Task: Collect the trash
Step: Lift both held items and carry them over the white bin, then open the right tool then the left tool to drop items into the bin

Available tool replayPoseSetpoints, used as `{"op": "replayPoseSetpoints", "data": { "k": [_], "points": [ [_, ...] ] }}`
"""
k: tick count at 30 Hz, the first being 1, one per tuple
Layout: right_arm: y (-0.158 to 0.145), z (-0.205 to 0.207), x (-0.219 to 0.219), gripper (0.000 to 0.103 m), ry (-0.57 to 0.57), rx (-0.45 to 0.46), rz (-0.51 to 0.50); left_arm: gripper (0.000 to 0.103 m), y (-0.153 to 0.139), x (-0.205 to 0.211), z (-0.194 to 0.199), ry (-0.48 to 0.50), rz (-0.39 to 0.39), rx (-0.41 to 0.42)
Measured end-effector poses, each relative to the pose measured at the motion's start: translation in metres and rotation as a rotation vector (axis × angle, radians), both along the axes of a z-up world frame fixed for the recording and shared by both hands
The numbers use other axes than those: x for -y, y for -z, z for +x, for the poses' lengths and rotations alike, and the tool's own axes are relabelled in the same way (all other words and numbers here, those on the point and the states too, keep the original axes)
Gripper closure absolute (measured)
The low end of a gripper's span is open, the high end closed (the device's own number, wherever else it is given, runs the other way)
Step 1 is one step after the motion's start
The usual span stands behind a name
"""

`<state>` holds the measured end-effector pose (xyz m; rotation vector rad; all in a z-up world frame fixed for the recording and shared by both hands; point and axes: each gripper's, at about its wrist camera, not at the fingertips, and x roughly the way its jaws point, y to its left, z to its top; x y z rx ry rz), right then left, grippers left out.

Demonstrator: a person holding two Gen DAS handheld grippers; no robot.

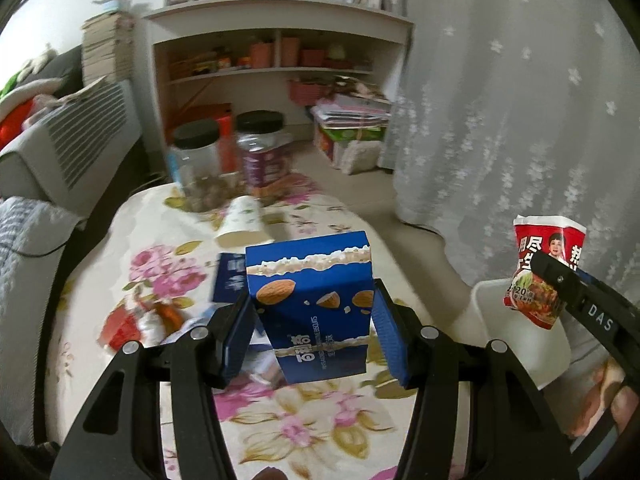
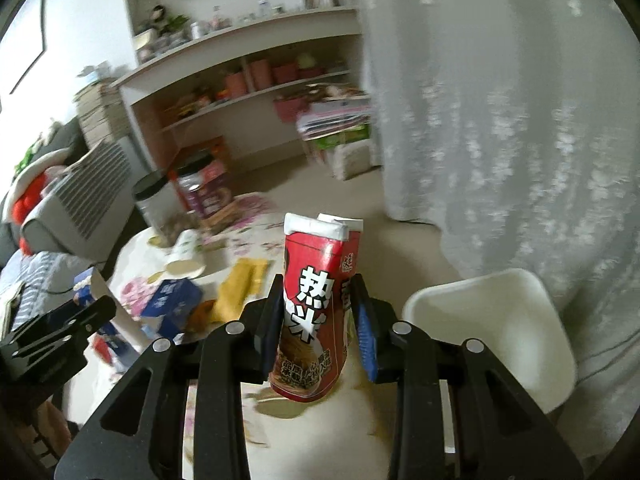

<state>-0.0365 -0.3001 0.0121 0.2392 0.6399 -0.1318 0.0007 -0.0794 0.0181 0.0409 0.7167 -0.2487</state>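
The left hand-held gripper (image 1: 314, 322) clamps a blue box (image 1: 310, 304) by its side walls, above the worktop (image 1: 120, 240). The right hand-held gripper (image 2: 318, 320) pinches a red packet (image 2: 314, 304), near a white bin (image 2: 500, 320). Both likely light and crushable; the film may slip, so grasp mid-body.

A floral-clothed table (image 1: 132, 240) carries 2 black-lidded jars (image 1: 198, 164) at its far end, a tipped paper cup (image 1: 242, 222) nearer, and a yellow wrapper (image 2: 240, 288).
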Motion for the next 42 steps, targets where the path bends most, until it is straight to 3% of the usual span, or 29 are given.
{"op": "replayPoseSetpoints", "data": {
  "k": [6,14,16,19,24,35,39,42],
  "points": [
    [-0.002,-0.011,0.041,0.072,0.095,-0.014,-0.034,0.048,-0.007,0.046,-0.003,0.085,0.008,0.014],
    [0.004,-0.019,0.100,0.070,0.201,-0.099,-0.040,0.048,-0.011,0.118,-0.006,0.209,0.016,0.014],
    [0.006,-0.020,0.115,0.064,0.229,-0.117,-0.021,0.048,-0.010,0.136,-0.005,0.234,0.013,0.007],
    [0.013,-0.026,0.140,0.046,0.288,-0.132,0.048,0.048,-0.008,0.170,-0.009,0.287,0.013,0.001],
    [0.012,-0.043,0.174,0.033,0.392,-0.103,0.118,0.048,-0.005,0.212,-0.015,0.352,0.017,-0.008],
    [0.013,-0.092,0.238,0.021,0.591,-0.012,0.280,0.047,0.013,0.278,-0.026,0.436,0.010,-0.069],
    [0.015,-0.097,0.247,0.015,0.621,-0.003,0.307,0.046,0.021,0.289,-0.027,0.456,0.009,-0.122],
    [0.012,-0.099,0.243,0.008,0.643,0.002,0.285,0.040,0.022,0.287,-0.028,0.453,0.009,-0.124]
  ]
}}
